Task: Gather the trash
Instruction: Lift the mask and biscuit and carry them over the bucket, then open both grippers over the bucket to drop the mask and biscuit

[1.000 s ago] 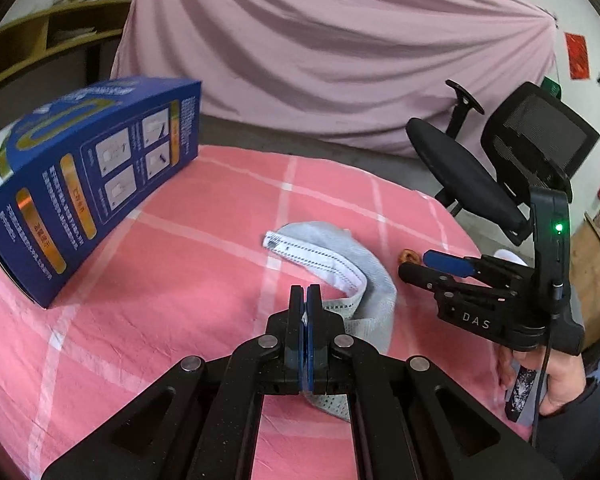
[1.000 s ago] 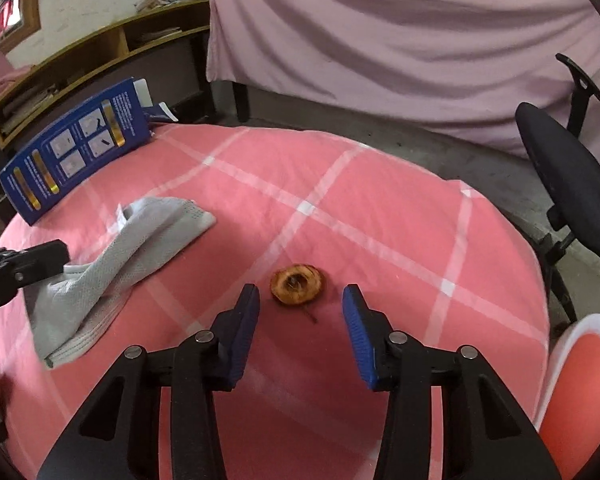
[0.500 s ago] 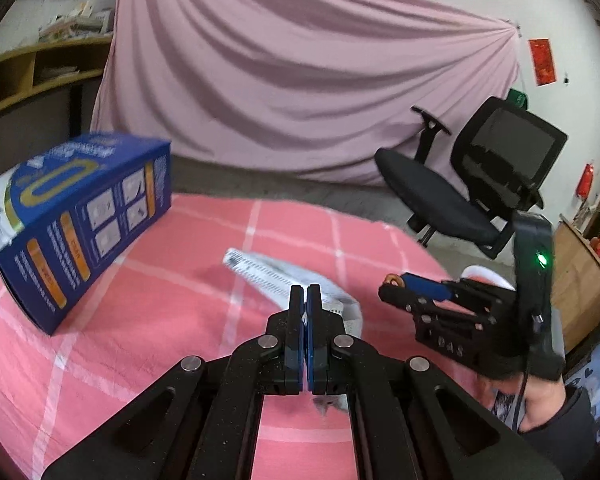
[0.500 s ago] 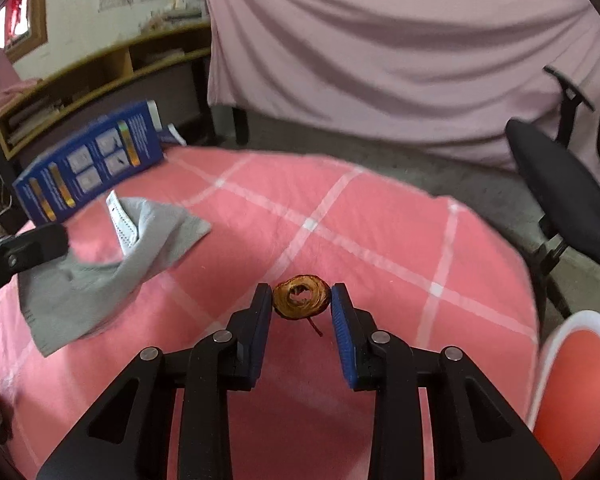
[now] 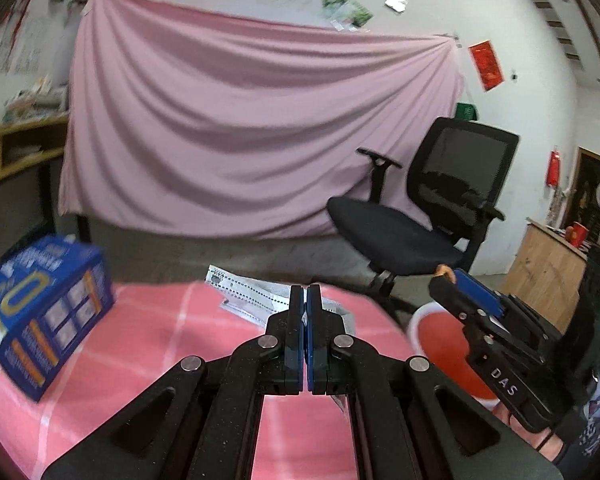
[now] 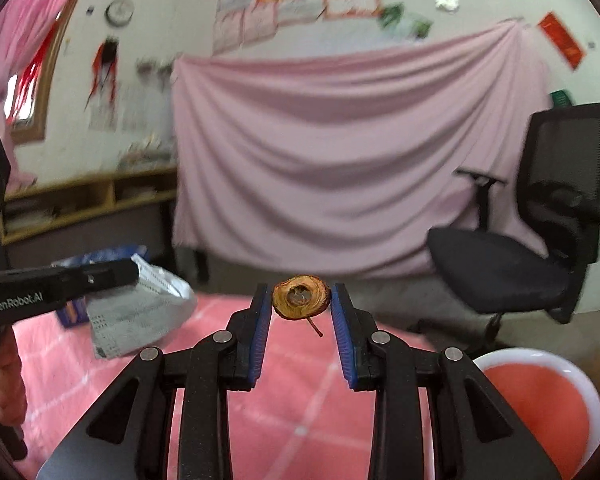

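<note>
- While the table (image 6: 284,392) lies below, the dried fruit slice (image 6: 301,297) sits clamped in the right gripper (image 6: 301,304).
- Left gripper (image 5: 304,312), jaws together, pinches a face mask (image 6: 140,312) above the table's left edge.
- Red bin (image 6: 540,392) beside the table's right edge.

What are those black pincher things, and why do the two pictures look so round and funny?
They are grabbers, and a person holds one in each hand. A little camera sits on each grabber and looks out along its two fingers, with a wide lens that bends the picture. One picture is from the left gripper, which is pinching a grey face mask. The other is from the right gripper, which is squeezing a dried brown fruit slice with a small stem. Below them is a table with a pink checked cloth and a blue box on it. A red bin with a white rim stands beside the table.
</note>
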Motion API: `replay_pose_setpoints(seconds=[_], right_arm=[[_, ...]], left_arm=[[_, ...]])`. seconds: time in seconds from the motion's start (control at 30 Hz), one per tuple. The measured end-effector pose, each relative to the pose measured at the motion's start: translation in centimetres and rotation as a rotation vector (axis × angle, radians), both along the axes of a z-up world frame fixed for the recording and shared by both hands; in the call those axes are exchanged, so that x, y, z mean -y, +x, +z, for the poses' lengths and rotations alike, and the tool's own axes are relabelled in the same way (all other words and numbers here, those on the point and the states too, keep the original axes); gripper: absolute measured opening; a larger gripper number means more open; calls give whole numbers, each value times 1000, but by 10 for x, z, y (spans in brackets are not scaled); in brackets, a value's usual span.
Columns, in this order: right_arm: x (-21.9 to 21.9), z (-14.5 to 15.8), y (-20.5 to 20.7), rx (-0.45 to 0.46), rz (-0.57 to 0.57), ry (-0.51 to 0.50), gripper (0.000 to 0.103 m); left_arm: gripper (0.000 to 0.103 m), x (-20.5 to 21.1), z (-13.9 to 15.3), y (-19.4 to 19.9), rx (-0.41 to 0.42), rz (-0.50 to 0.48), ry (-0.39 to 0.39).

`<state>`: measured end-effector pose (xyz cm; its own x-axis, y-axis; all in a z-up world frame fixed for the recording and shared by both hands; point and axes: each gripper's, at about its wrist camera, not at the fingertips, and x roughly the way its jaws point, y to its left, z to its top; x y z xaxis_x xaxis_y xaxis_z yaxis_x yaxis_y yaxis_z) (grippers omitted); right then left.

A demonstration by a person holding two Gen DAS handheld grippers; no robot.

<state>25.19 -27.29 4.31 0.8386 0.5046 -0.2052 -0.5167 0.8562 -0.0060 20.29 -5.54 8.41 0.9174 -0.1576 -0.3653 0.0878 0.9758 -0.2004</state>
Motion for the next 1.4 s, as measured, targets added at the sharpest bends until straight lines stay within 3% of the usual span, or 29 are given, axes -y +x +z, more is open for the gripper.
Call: replay_pose_setpoints(seconds=[0.23, 0.47, 0.67, 0.9, 1.4], right_arm=[[62, 17, -10, 114, -198, 73, 28], [126, 15, -14, 114, -376, 110, 28], [168, 6, -8, 46, -468, 160, 28], [197, -7, 2, -45, -521, 168, 28], [207, -21, 17, -163, -529, 168, 29]], left_arm=[[0, 67, 25, 22, 112, -117, 39], [0, 142, 25, 53, 139, -262, 56], [0, 191, 8, 81, 71, -354, 43], [0, 220, -18, 101, -22, -387, 35], [0, 218, -42, 123, -190, -400, -29]])
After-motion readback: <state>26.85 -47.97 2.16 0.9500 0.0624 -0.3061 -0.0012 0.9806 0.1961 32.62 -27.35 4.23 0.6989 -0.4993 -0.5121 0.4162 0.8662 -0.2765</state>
